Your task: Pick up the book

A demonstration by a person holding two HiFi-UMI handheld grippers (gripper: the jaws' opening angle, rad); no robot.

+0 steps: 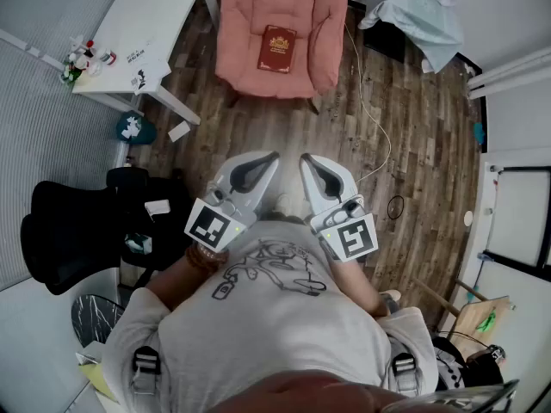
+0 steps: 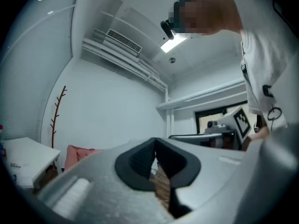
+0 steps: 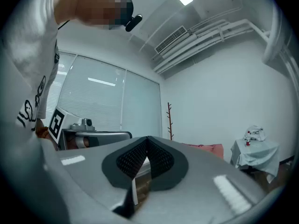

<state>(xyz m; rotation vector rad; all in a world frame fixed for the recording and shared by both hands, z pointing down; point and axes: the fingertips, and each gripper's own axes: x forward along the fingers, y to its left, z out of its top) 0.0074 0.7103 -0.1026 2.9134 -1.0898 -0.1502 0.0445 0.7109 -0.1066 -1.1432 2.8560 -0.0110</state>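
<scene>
The book (image 1: 277, 50), red with a gilt emblem on its cover, lies flat and closed about the middle of the seat of a pink armchair (image 1: 237, 37), clear of the seat's front edge and of both armrests. The left tongs (image 1: 272, 157) and the right tongs (image 1: 305, 158) are held side by side close to the person's chest, pointing level toward the chair and well apart from it across the wooden floor (image 1: 284, 123). Both pairs are closed with nothing between them, the dark pads meeting at their tips.

The approach has not begun, so the risks lie ahead. Tongs that arrive closed would only push the book across the cushion, so they must open first. The book lies flat on soft padding: a jaw pressed down beside it will likely sink in and not slide under, and a pinch that catches only the cover could let the book fall open and hang. A light cable (image 1: 380, 127) trails over the floor off the chair's right side, and a step that way could snag it
</scene>
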